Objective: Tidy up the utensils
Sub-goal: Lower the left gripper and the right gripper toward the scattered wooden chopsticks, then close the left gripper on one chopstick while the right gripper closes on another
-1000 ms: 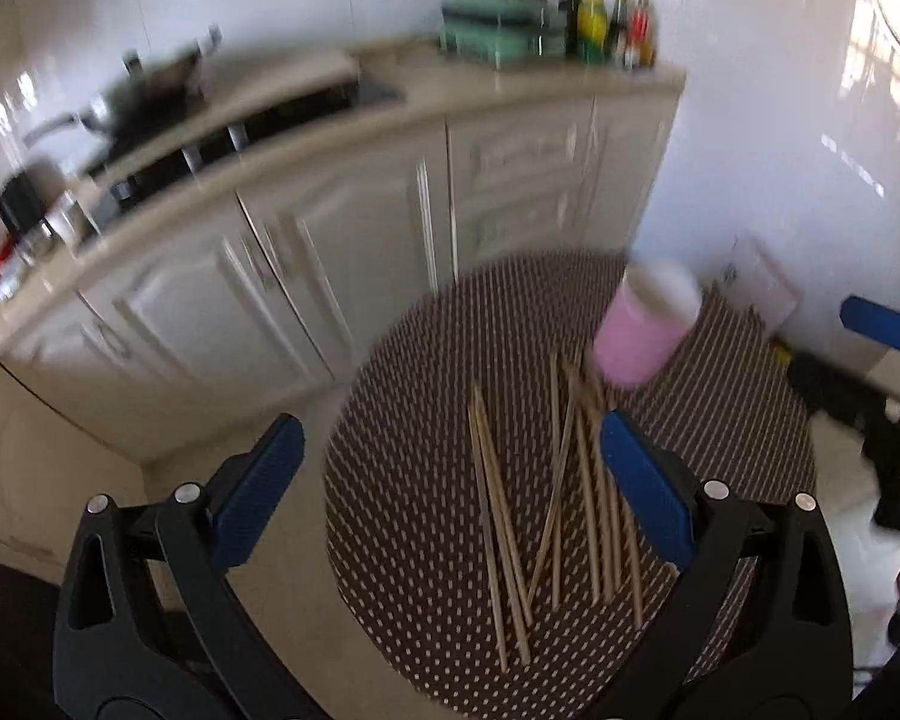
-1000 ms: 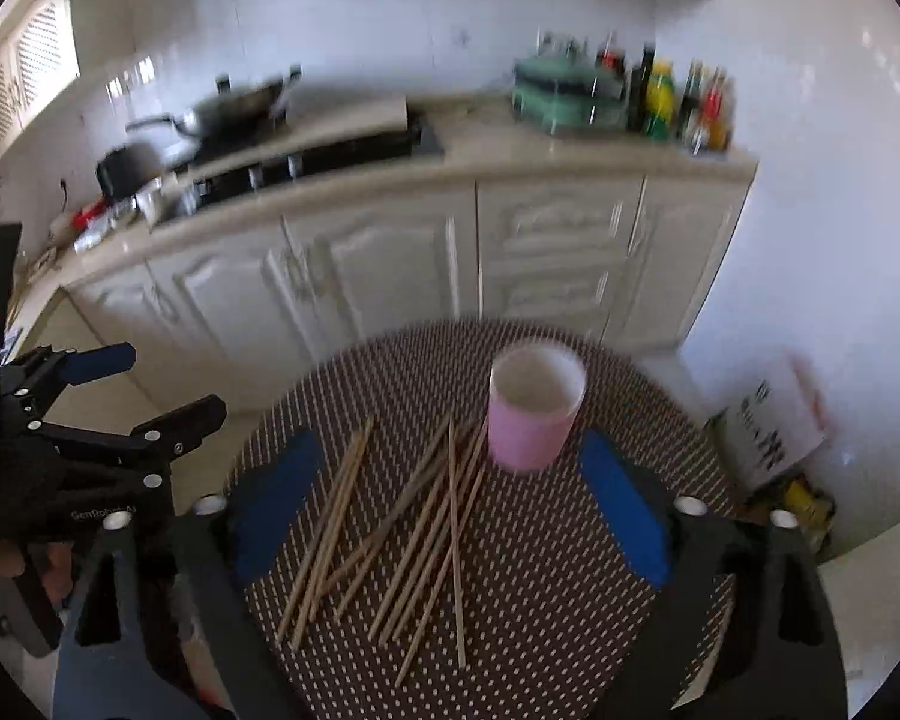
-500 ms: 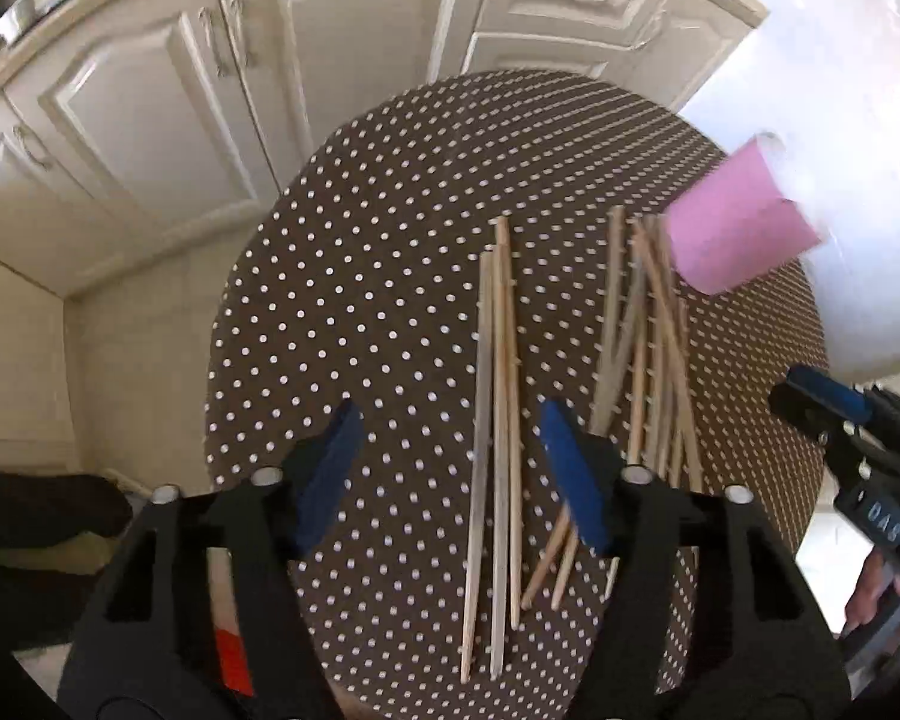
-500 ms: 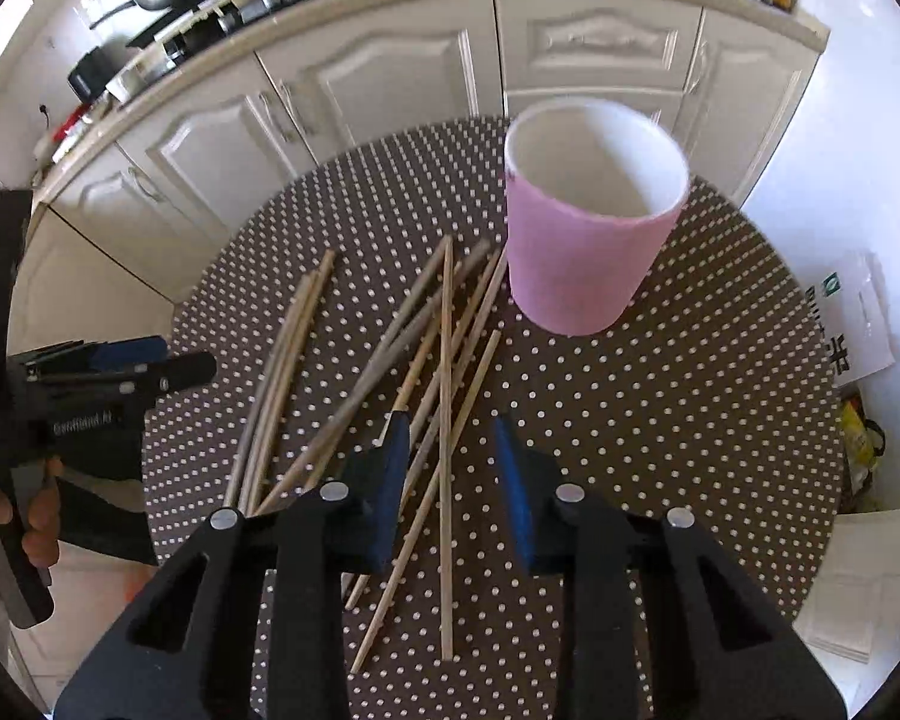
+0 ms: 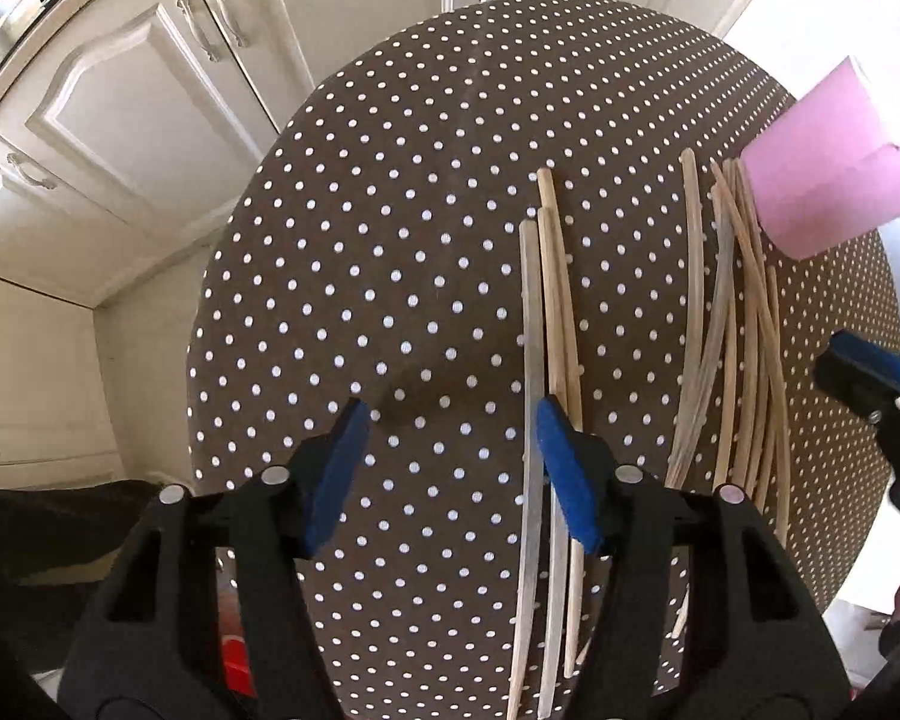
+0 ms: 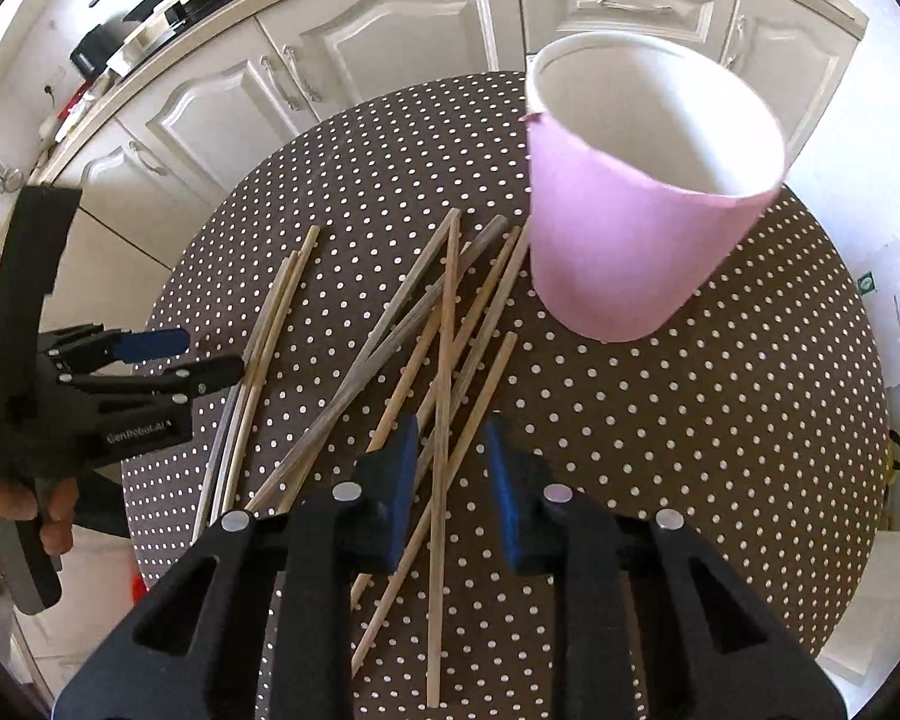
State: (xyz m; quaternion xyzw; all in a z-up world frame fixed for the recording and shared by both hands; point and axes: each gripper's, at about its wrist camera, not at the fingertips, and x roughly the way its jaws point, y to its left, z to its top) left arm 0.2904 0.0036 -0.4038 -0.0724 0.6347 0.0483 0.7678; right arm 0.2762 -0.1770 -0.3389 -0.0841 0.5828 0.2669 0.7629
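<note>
Pale wooden chopsticks (image 6: 444,330) lie scattered flat beside an upright, empty pink cup (image 6: 630,240).

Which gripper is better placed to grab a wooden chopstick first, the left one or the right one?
Probably the right gripper: its narrowed jaws already straddle crossed wooden chopsticks near the pink cup. The left gripper is open wide over bare polka-dot tablecloth, the three-chopstick bundle at its right finger only.

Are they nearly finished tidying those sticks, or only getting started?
Only starting. Nothing is tidied: the pink cup looks empty, and every chopstick lies loose on the dotted table. In hand: nothing; the right tongs straddle a few sticks, the left tongs are open beside another bundle. Everything remains.
</note>
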